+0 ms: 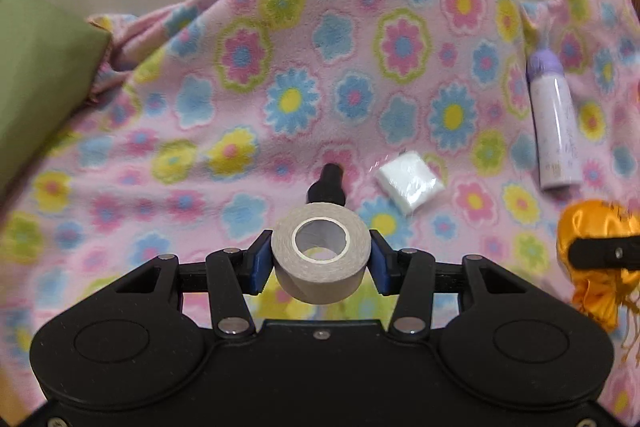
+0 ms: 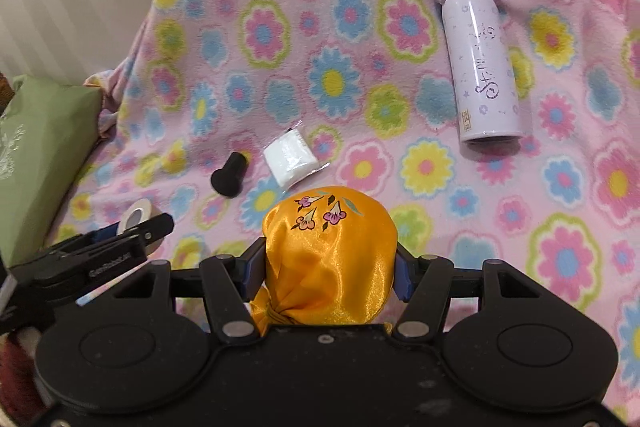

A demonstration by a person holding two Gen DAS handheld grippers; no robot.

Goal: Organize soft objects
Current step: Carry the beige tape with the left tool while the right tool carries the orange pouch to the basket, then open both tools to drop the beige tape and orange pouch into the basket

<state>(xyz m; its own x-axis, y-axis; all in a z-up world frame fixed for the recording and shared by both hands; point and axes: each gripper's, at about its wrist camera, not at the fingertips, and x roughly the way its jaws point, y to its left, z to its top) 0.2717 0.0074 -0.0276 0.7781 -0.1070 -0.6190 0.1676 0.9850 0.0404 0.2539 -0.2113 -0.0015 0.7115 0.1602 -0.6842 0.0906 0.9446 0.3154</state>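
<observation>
Left gripper [image 1: 320, 259] has its jaws clamped on a beige tape roll [image 1: 320, 259], held clear above the floral fleece blanket [image 1: 248, 75]. Right gripper [image 2: 330, 267] has its jaws closed on a yellow satin pouch [image 2: 330, 251] with embroidered flowers, knotted end toward the camera, also off the blanket. Lying on the blanket: a small black cap [image 2: 229, 175], just beside it a white wrapped pack [image 2: 289, 159], and well apart a lilac bottle [image 2: 478, 63] on its side. Green cushion [image 2: 36, 163] at the blanket's left edge.

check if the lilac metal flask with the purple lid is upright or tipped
Tipped. The lilac metal flask lies on its side on the flowered fleece blanket, lid end away from the camera.
</observation>
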